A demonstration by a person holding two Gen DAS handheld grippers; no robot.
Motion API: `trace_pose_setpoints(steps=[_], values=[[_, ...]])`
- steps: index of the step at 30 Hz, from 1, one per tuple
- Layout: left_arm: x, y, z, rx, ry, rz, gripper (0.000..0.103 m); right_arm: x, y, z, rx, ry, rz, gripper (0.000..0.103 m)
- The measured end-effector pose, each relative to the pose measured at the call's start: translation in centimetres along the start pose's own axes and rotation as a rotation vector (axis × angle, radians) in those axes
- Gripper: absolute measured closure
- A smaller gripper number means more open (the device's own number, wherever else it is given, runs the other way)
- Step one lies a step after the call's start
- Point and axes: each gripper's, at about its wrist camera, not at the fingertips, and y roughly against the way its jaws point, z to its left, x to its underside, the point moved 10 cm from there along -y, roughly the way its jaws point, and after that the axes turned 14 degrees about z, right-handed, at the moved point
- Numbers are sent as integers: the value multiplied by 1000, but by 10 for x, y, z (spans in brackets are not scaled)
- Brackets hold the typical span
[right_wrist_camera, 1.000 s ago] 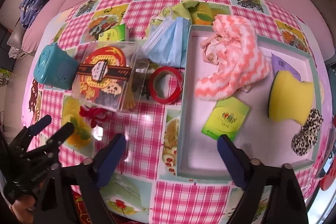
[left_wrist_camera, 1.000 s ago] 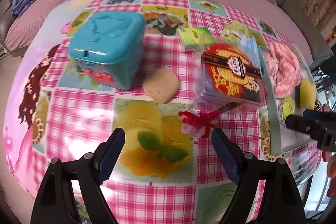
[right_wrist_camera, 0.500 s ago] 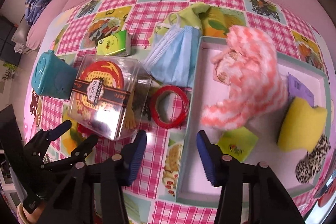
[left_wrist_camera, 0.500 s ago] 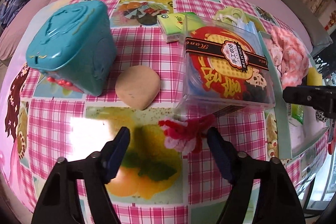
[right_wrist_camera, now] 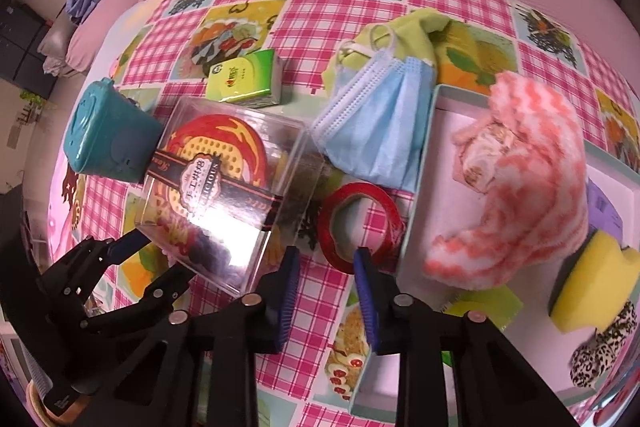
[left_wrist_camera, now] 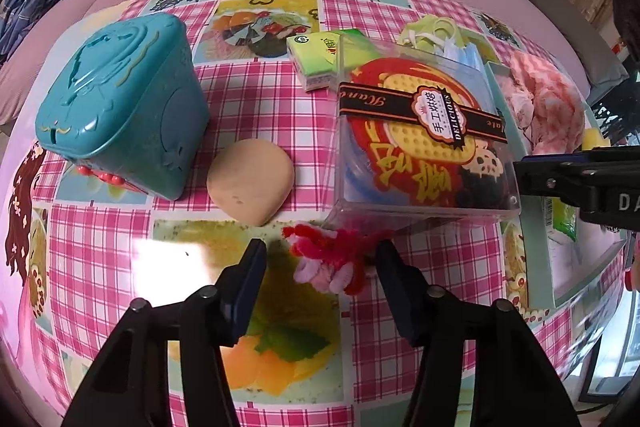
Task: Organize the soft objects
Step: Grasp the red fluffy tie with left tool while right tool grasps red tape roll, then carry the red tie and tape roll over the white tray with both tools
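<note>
- Left hand-held gripper [left_wrist_camera: 320, 259] is closing, half open, around the red-pink fuzzy bundle [left_wrist_camera: 334, 261] on the tabletop [left_wrist_camera: 248, 107], not yet pinching.
- Bundle looks light, squashy; pinch its middle.
- Right hand-held gripper [right_wrist_camera: 326, 263] is closing, empty, near the tape ring [right_wrist_camera: 360, 223].

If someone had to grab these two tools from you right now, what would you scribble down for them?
Left hand-held gripper: jaws closing around the red-and-pink fuzzy flower, not yet pinched.
Right hand-held gripper: jaws closing, empty, over the near rim of the red tape ring.
Tray already holds the pink striped cloth, yellow sponge and leopard scrunchie.
Left: fuzzy flower, blue face mask, green cloth, tan puff.
</note>
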Motion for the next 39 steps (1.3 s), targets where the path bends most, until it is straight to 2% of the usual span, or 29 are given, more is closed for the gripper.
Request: trace_pose_setpoints(steps=[2, 4, 17, 21, 25, 30, 39], values=[[0, 0, 0, -2, -6, -2, 47, -1, -3, 2, 6, 12, 6, 74], [-1, -1, -1, -2, -13, -4, 47, -2, -8, 5, 12, 26, 12, 80], [0, -1, 0, 19, -9, -4, 49, -14, -30, 10, 44, 69, 38, 81], [-1, -2, 0, 18, -11, -6, 49, -17, -39, 4, 51, 67, 46, 87], [-2, -3, -1, 19, -7, -9, 49, -21, -45, -1, 34, 60, 48, 87], [-1, -5, -5, 24, -11, -8, 51, -22, -47, -2, 32, 63, 44, 86], [1, -2, -3, 24, -14, -6, 52, -14, -41, 9, 38, 79, 46, 93]])
